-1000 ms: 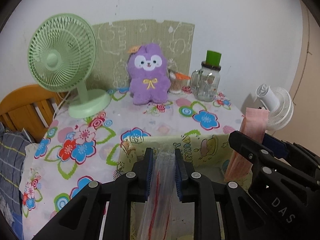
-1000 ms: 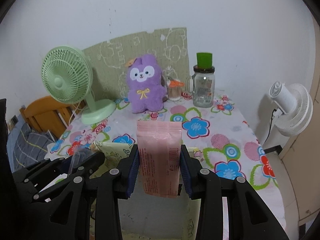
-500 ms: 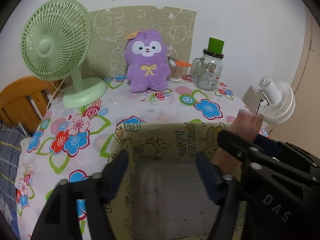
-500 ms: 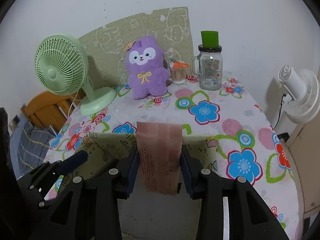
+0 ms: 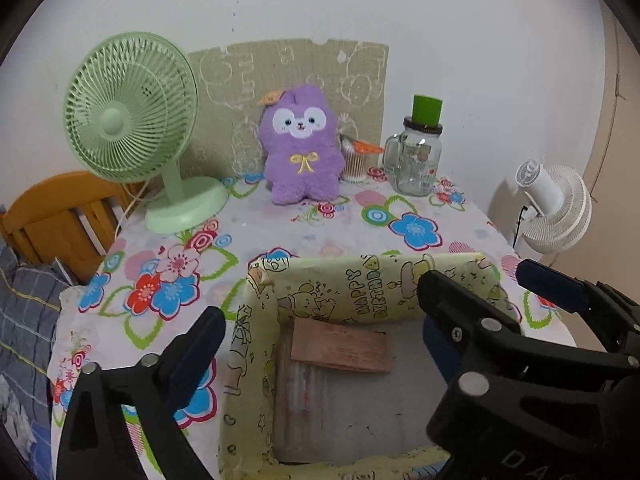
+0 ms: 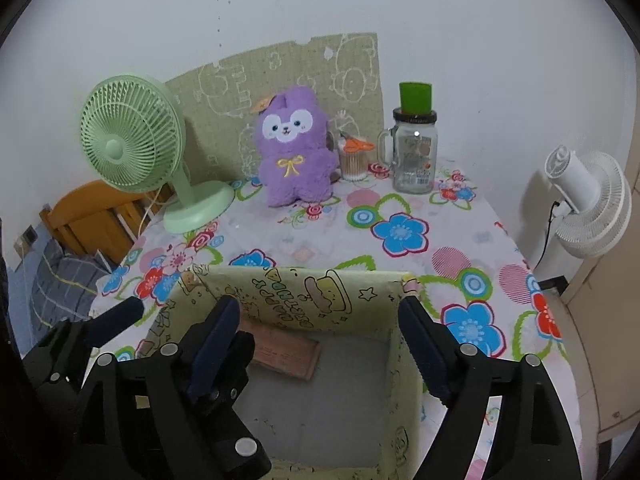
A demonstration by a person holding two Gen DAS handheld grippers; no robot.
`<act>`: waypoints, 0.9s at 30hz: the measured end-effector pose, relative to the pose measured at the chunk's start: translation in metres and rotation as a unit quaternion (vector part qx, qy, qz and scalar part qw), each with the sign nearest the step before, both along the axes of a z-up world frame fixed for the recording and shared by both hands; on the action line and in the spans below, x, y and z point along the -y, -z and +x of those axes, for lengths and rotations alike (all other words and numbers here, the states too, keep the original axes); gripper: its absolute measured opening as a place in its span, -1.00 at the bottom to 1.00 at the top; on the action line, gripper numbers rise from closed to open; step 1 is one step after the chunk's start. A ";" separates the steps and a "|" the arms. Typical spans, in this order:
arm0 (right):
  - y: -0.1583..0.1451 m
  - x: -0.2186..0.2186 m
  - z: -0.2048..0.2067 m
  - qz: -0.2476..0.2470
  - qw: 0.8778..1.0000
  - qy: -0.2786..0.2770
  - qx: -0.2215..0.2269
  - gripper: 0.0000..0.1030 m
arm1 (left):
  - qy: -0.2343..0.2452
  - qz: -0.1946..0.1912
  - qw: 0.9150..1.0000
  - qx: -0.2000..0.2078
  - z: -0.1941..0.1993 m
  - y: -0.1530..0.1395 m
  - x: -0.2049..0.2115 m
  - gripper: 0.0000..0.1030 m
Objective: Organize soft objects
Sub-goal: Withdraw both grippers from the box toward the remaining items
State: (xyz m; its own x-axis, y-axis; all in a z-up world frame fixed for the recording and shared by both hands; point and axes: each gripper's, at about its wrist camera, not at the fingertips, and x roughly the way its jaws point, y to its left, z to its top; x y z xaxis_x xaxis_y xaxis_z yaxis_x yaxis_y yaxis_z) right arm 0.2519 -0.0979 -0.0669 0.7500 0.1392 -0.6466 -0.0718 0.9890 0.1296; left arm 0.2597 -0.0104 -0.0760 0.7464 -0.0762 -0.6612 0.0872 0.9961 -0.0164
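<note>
A yellow patterned box (image 5: 352,292) (image 6: 304,296) stands open at the near edge of the table. Inside it lie a pink packet (image 5: 340,346) (image 6: 282,350) and a clear plastic packet (image 5: 316,404) beneath it. My left gripper (image 5: 320,344) is open and empty above the box. My right gripper (image 6: 320,340) is open and empty above the box too; it also shows at the right of the left wrist view. A purple plush toy (image 5: 300,144) (image 6: 294,152) sits upright at the back of the table.
A green desk fan (image 5: 136,120) (image 6: 140,144) stands back left. A glass jar with a green lid (image 5: 418,152) (image 6: 414,148) and a cotton-swab cup (image 5: 356,160) stand back right. A white fan (image 5: 554,208) stands off the table's right edge. A wooden chair (image 5: 56,212) is left.
Both grippers have opened. The clear packet left my left gripper and the pink packet left my right gripper; both now lie in the box.
</note>
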 end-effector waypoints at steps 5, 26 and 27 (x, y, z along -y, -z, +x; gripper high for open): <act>-0.013 -0.001 -0.016 -0.007 1.000 0.003 0.018 0.78 | 0.005 -0.001 1.000 0.013 -0.013 -0.013 0.002 0.98; -0.065 0.000 -0.100 -0.020 0.996 0.016 0.084 0.92 | 0.006 -0.004 0.997 0.076 -0.092 -0.059 0.008 0.99; -0.067 0.000 -0.105 -0.020 0.996 0.016 0.086 0.92 | 0.005 -0.004 0.997 0.078 -0.095 -0.060 0.008 0.99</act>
State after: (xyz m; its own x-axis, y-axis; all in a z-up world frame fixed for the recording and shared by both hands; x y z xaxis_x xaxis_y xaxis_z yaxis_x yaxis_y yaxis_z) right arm 0.1474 -0.0977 0.0001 0.8542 0.0899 -0.5121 -0.0581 0.9953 0.0779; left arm 0.1645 -0.0180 -0.0160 0.8390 -0.0897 -0.5367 0.1002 0.9949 -0.0097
